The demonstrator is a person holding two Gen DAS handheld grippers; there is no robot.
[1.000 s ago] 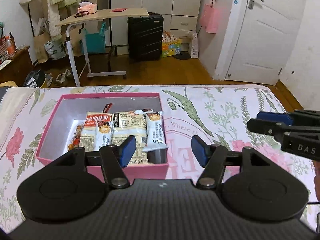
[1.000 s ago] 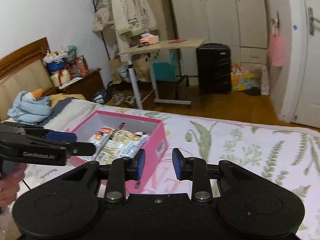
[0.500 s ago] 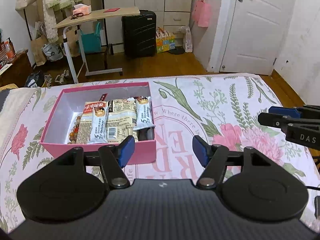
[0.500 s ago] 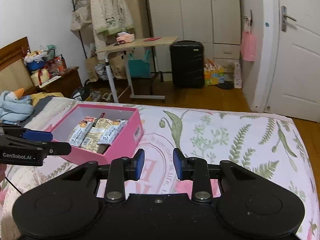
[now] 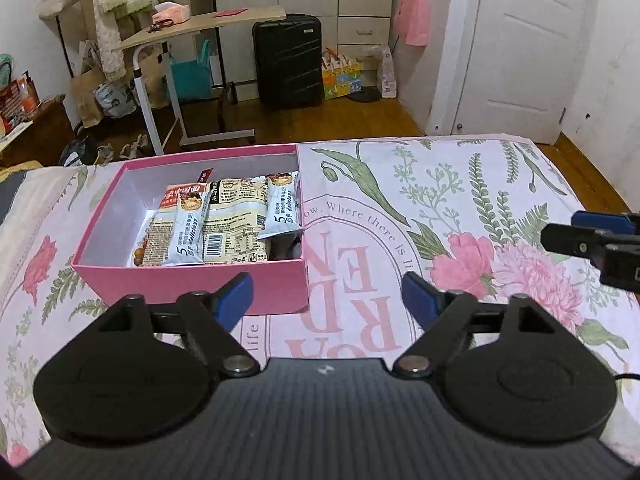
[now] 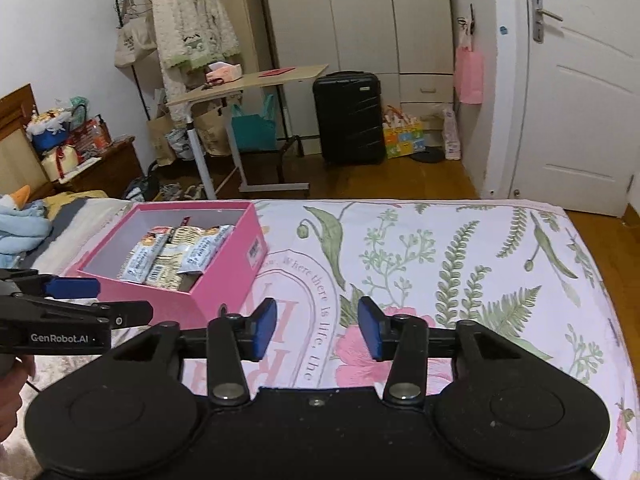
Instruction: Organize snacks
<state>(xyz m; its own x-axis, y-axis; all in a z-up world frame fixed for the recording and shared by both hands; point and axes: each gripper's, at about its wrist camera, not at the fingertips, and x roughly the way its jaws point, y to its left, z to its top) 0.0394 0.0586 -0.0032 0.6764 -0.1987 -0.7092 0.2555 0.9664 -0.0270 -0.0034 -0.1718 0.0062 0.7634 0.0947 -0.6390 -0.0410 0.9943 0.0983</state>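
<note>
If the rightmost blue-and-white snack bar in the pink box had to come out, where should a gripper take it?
Probably at the snack bar's near sealed end, from above: it lies tilted on other packets, and the pink box's right wall crowds one side.

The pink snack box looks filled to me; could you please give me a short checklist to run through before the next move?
1. Snack packets inside the pink box: ok.
2. Loose snacks left on the floral bedspread: none visible, ok.
3. Left gripper open and empty: ok.
4. Right gripper open and empty: ok.
5. Both grippers clear of the box: ok.
6. Box lid: none in view, cannot tell.
</note>
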